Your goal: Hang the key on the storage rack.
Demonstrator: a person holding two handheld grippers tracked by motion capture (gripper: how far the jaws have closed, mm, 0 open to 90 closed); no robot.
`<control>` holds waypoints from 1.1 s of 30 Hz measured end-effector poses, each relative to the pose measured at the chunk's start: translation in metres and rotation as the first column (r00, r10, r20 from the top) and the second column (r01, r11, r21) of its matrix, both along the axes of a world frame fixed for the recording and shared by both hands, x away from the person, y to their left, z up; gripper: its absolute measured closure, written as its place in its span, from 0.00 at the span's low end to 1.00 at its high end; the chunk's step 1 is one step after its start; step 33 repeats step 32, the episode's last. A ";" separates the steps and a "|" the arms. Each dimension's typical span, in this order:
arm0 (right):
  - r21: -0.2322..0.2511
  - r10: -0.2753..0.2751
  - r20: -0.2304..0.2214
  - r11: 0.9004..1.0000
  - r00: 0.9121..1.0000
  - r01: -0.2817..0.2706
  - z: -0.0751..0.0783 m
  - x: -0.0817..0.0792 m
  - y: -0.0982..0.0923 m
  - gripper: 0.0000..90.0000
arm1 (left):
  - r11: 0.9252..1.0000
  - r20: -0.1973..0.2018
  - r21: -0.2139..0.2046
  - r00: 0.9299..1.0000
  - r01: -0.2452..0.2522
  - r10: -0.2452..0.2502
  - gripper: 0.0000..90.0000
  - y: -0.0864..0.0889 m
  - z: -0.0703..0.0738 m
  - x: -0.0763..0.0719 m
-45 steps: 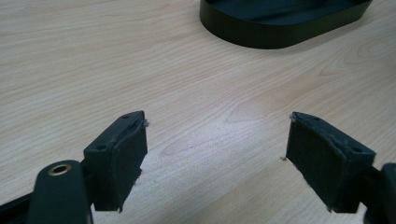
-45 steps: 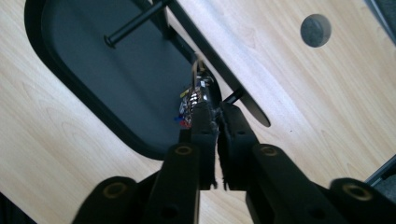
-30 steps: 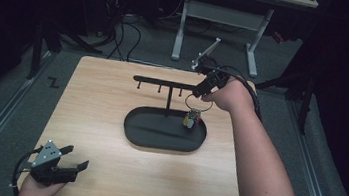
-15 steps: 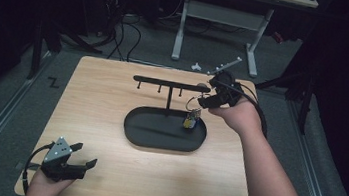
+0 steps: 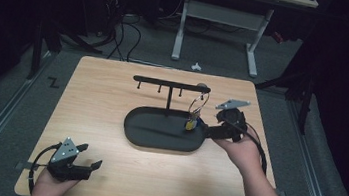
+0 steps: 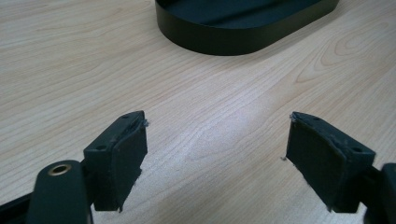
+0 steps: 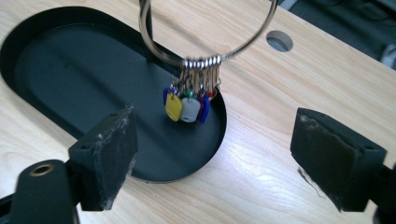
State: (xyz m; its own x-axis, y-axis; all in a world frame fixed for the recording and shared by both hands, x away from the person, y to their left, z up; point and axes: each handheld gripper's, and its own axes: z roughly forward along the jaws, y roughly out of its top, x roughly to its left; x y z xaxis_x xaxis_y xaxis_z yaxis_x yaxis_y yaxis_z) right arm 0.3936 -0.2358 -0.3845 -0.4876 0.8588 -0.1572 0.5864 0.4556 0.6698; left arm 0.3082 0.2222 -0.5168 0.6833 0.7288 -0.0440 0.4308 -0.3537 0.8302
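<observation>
Key ring hangs from rack – coloured tags dangle over black oval tray.

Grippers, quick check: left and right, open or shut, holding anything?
Left gripper: open, jaws wide apart over the bare table, holding nothing.
Right gripper: open, holding nothing; the key ring hangs ahead of it, ungripped.

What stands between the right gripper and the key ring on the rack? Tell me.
Nothing visible does. The right gripper is open, facing the key ring with its coloured tags hanging over the black tray. Only open air and the tray's edge lie between the jaws and the tags.
</observation>
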 end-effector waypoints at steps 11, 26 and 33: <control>0.115 -0.106 0.117 0.989 0.987 0.093 -0.086 -0.052 -0.012 0.16 | 1.000 0.025 -0.003 1.000 0.006 -0.006 0.22 -0.008 -0.001 0.001; 0.187 -0.165 0.172 0.974 0.971 0.132 -0.136 -0.107 -0.036 0.16 | 1.000 0.048 -0.013 0.999 0.005 -0.004 0.20 -0.010 0.002 0.002; 0.196 -0.165 0.154 0.972 0.974 0.133 -0.138 -0.107 -0.036 0.17 | 1.000 0.057 -0.019 0.998 0.004 -0.002 0.20 -0.008 0.004 0.004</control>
